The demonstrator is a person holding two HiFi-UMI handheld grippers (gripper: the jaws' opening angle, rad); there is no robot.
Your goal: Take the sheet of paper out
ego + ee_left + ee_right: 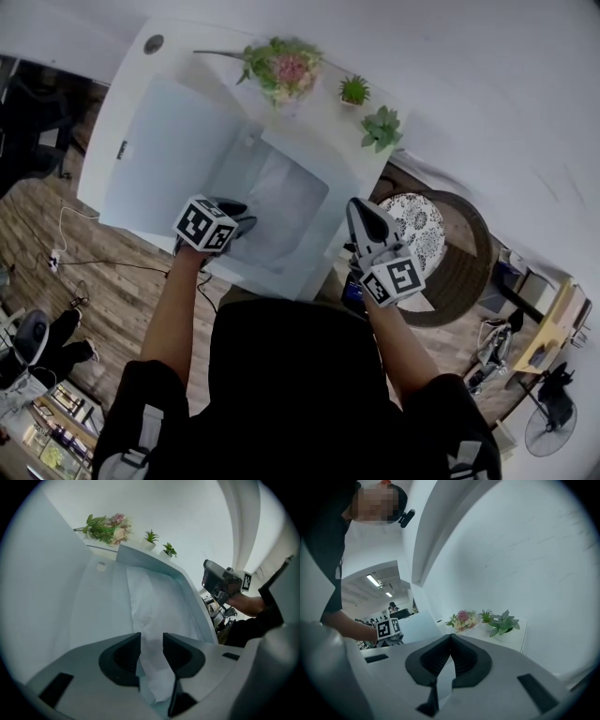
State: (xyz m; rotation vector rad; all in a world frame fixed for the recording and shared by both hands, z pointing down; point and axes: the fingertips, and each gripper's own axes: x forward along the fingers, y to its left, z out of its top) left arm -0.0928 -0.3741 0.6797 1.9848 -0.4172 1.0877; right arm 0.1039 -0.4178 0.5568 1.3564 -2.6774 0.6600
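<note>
A white sheet of paper (281,202) lies in the open bed of a large white machine (309,267), whose flat lid (159,150) stands raised at the left. My left gripper (246,221) points down at the sheet's near end. In the left gripper view its jaws (151,637) stand apart, with the paper (154,606) running up between them and a crumpled corner loose in the gap. My right gripper (359,204) hovers at the machine's right side, away from the sheet. Its jaws (450,637) meet at the tips with nothing between them.
A bunch of flowers (281,67) and two small potted plants (353,90) (382,128) stand on the white ledge behind the machine, against the wall. A round patterned seat (417,225) is at the right. Cables lie on the wooden floor (103,281) at the left.
</note>
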